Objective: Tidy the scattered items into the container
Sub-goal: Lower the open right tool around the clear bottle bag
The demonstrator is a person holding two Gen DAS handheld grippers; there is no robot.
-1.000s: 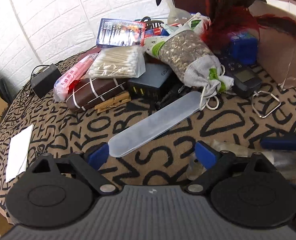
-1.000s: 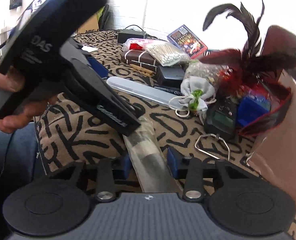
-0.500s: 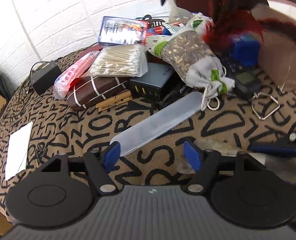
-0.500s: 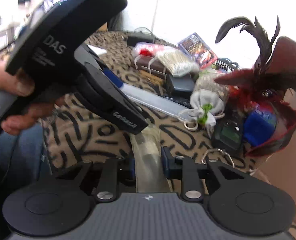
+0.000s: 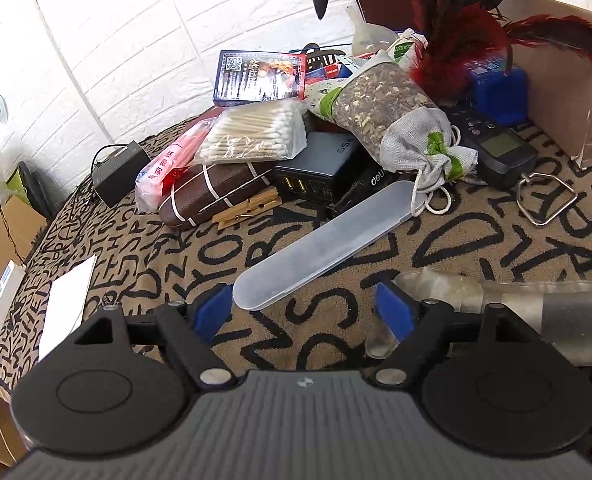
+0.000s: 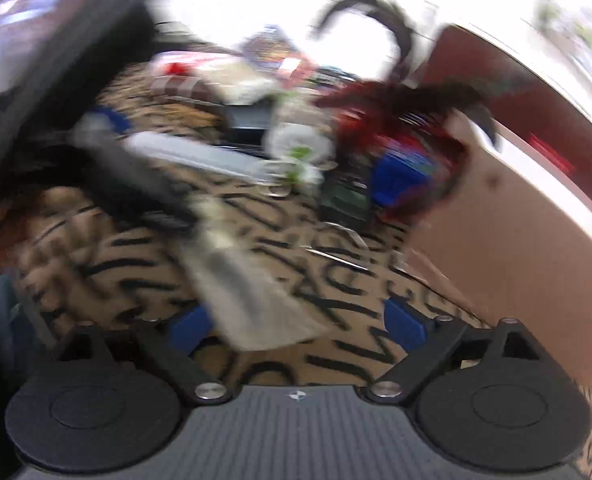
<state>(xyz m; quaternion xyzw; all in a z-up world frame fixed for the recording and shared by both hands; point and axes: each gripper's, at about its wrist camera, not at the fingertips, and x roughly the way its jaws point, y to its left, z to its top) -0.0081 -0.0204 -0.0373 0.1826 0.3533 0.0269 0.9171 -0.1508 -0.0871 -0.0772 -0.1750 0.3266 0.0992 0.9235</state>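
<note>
The left tool (image 5: pixel 304 312) hangs low over the counter (image 5: pixel 476 248), which is covered with a tan cloth printed with black letters. Its two blue-padded fingers are spread wide and hold nothing. Just ahead of them lies a long, flat, frosted plastic case with rounded ends (image 5: pixel 324 240); its near end is between the finger tips but does not touch them. A clear plastic sleeve with something grey and tube-shaped inside (image 5: pixel 508 296) lies beside the right finger of this tool and goes out of the picture to the right.

Behind the case there is a heap: a clear bag of cotton swabs (image 5: pixel 251 132) resting on a brown case bound with white bands (image 5: pixel 215 192), a wooden clothespin (image 5: pixel 247 210) leaning against that case, a dark grey charger block (image 5: pixel 320 164), a mesh drawstring pouch filled with dried herbs (image 5: pixel 392 120), and a black handheld scale with a metal hook (image 5: pixel 504 152). A brown paper bag (image 5: pixel 560 92) stands at the far right, with red and black feathers (image 5: pixel 468 24) in front of it.

The right wrist view is strongly blurred. The right tool (image 6: pixel 296 322) is also spread, and the same clear sleeve (image 6: pixel 247 284) lies loose between its fingers, near the left one. The brown bag (image 6: pixel 516 232) stands close on the right.
</note>
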